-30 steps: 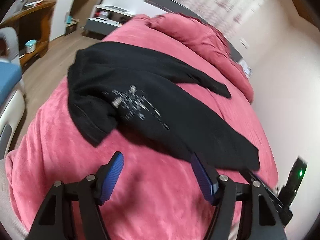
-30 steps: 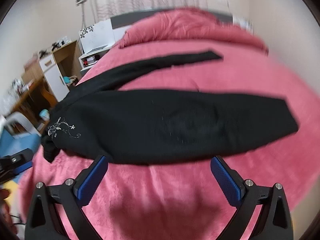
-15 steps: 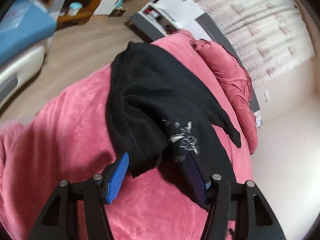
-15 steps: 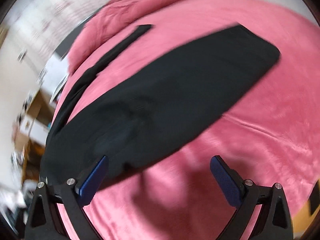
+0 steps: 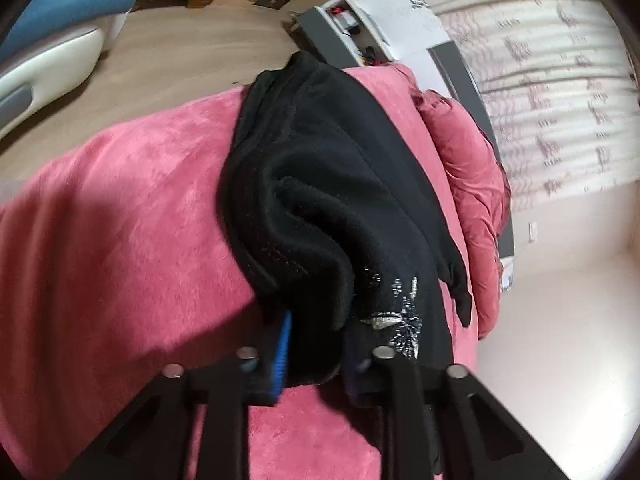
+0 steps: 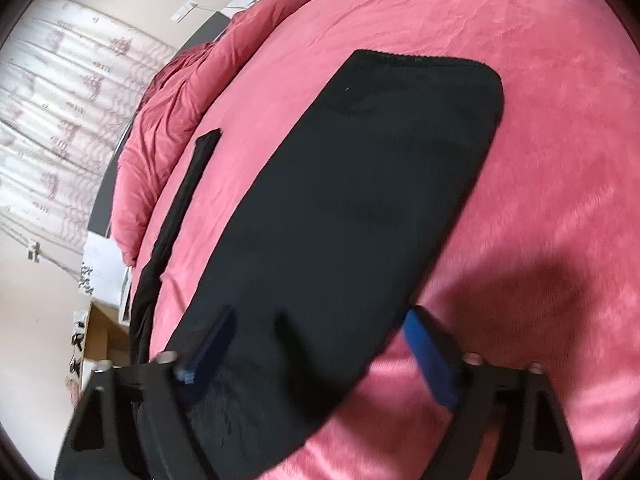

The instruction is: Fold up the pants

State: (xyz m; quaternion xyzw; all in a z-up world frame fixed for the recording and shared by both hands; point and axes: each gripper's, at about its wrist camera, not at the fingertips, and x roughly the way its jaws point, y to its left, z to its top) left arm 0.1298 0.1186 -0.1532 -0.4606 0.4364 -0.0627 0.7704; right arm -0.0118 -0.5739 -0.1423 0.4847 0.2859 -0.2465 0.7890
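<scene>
- A pink bed cover [image 6: 540, 160] fills both views, with a bunched pink quilt [image 5: 472, 184] heaped along the far edge near the patterned curtain [image 5: 560, 92]. A second ago the left view looked across the whole bed; it now sits low and close to the cover's near edge, with the wooden floor [image 5: 172, 48] just behind it.
- The black pants [image 6: 352, 216] lie spread on the cover. One leg stretches flat away from the right camera to its hem, and the other leg [image 6: 180, 208] runs as a thin strip beside the quilt, apart from the first. A second ago the right view saw both legs lying crosswise; now it looks along the near leg and much closer.
- The waist end of the pants [image 5: 320, 200] is bunched into thick folds in the left view, with a silver pattern [image 5: 396, 320] just beside the claw. Earlier it lay flatter and well ahead of the claw.
- The left claw [image 5: 316, 352] pinches a fold of the waist between its blue pads [image 5: 282, 344], which have drawn close together; half a second ago they stood wide on either side of that fold.
- The right claw [image 6: 320, 352] is spread wide, as before, with one blue finger [image 6: 430, 356] on the cover at the leg's edge and the other over the black cloth.
</scene>
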